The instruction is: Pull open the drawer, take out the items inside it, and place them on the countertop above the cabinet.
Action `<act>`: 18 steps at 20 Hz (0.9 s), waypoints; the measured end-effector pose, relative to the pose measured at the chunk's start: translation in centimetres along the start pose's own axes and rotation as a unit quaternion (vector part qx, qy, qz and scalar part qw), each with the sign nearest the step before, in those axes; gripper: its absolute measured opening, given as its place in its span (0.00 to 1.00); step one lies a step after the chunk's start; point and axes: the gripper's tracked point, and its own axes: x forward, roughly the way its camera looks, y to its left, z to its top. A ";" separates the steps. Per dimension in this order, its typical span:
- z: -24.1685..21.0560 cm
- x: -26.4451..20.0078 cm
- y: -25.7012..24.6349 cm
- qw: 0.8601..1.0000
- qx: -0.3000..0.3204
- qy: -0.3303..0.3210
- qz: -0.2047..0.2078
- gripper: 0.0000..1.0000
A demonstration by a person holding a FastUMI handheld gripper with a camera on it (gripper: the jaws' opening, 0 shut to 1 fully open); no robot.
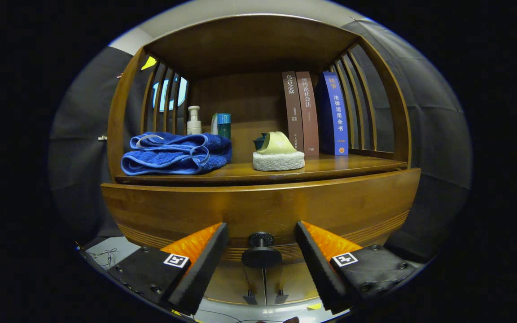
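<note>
The claw [261,255] is nearest, and its two fingers stand wide apart, clamped on nothing. Between the fingers sits the dark round knob [260,251] of the drawer [258,213]. The knob is in the gap, and neither finger touches it. The drawer front is a wide wooden panel with fine grooves along its lower part, and it looks closed, so what it holds inside cannot be seen. Below the knob, the lower front of the cabinet [236,282] is visible between the fingers.

Just above the drawer is the wooden worktop [330,166] of the cabinet. On its left part lies a folded blue towel [175,154], close to the front edge. Near the middle is a white fluffy slipper [278,154] with a pale yellow upper part, and a small dark teal object [259,142] is partly hidden behind it; what it is, I cannot tell. Behind the towel stand a white pump bottle [194,121] and, beside it, a teal box [222,124]. At the right, further back, two brown books [301,114] and one blue book [335,114] stand upright, the blue one next to the slatted side wall [357,107]. Above all this is the wooden top board [249,40] of the cabinet.
</note>
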 end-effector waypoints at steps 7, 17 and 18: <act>0.1 1.4 -0.1 1.000 -0.004 -0.001 -0.004 1.00; 2.3 -1.4 -1.3 1.000 -0.010 -0.018 -0.016 1.00; 2.8 -2.1 -1.3 1.000 -0.012 -0.015 -0.015 0.99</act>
